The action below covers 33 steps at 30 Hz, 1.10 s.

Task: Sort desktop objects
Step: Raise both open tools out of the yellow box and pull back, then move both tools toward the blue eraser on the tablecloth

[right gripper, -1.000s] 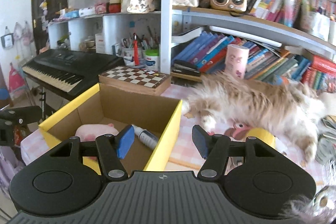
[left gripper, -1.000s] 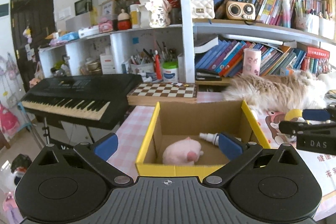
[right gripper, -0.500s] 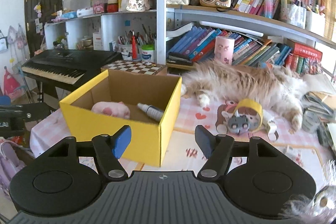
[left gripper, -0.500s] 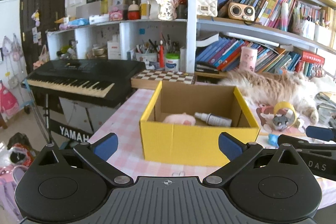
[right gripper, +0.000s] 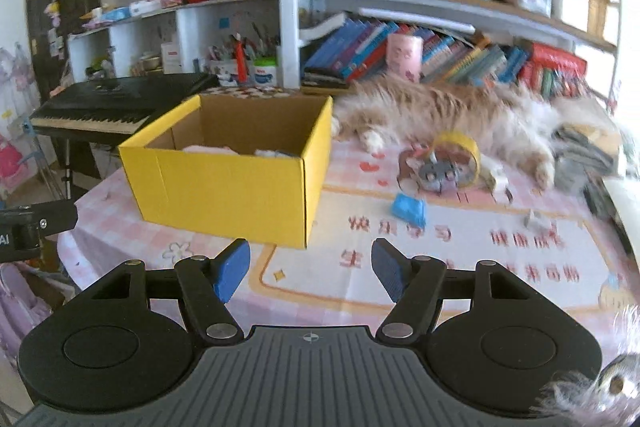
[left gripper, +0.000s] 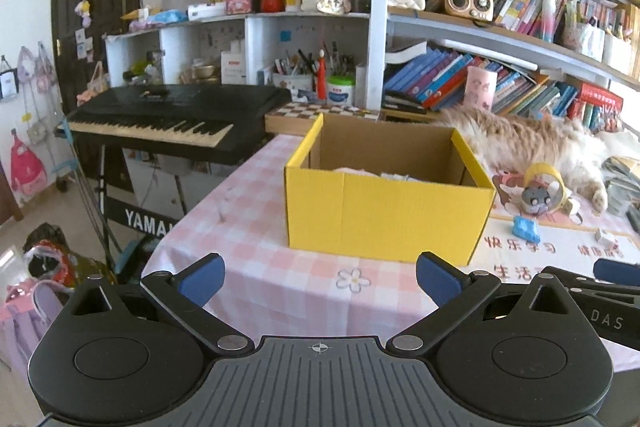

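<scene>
A yellow cardboard box (left gripper: 384, 211) (right gripper: 224, 191) stands on the pink checked table, with pale items barely showing over its front wall. My left gripper (left gripper: 318, 279) hangs open and empty in front of the box. My right gripper (right gripper: 310, 267) is open too, with nothing between its pads, near the box's right corner. Right of the box lie a yellow tape roll (right gripper: 460, 151) (left gripper: 546, 179) with a small grey toy (right gripper: 438, 173), a blue eraser-like block (right gripper: 408, 209) (left gripper: 526, 229) and a small white piece (right gripper: 536, 219).
A fluffy cat (right gripper: 440, 115) (left gripper: 520, 143) lies stretched along the table's back edge. A black keyboard (left gripper: 168, 115) stands left of the table, a chessboard box (left gripper: 320, 111) behind the yellow box. Bookshelves (left gripper: 500, 27) fill the rear wall. A printed mat (right gripper: 460, 251) covers the table's right part.
Both grippers have drawn back and down from above the box, so its front wall now hides most of the contents. The right gripper's jaws stand a little wider than a second ago.
</scene>
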Available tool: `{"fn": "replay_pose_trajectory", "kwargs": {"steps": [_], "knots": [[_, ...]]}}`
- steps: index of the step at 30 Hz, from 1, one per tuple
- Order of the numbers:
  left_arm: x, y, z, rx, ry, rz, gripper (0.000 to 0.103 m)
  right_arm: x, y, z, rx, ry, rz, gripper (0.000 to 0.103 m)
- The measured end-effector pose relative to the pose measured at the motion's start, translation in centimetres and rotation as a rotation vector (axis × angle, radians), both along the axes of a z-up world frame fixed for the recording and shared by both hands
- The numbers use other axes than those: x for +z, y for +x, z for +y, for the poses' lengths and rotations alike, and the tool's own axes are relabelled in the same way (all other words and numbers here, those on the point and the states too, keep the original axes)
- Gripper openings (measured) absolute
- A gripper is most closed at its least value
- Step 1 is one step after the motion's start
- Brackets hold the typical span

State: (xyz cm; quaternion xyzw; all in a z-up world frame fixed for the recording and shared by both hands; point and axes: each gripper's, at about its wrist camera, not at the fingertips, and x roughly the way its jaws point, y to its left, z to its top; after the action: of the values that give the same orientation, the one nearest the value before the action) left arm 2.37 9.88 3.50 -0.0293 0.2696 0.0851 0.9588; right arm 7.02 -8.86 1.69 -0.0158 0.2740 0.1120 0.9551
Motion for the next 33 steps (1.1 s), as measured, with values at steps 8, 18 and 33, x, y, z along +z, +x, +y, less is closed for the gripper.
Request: {"fn": "replay_pose_trajectory", "kwargs": {"steps": [8,18,33], "knots": [[-0.8,-1.2,-1.0,-0.042,0.018,0.024,0.103,-1.3,-1.5,-0.5,-0.041,0.029,0.079,0.065],[-1.4,-1.3,-2.2,-0.114,0.017,0.058,0.103,-1.8,-2.6,-1.0,-0.061,0.013,0.107,0.067],[-1.9,0.2,-4.9,-0.226,0.028,0.079,0.103,-2.4,-2.4,-2.9,-0.132,-0.006,0.142,0.068]]}}
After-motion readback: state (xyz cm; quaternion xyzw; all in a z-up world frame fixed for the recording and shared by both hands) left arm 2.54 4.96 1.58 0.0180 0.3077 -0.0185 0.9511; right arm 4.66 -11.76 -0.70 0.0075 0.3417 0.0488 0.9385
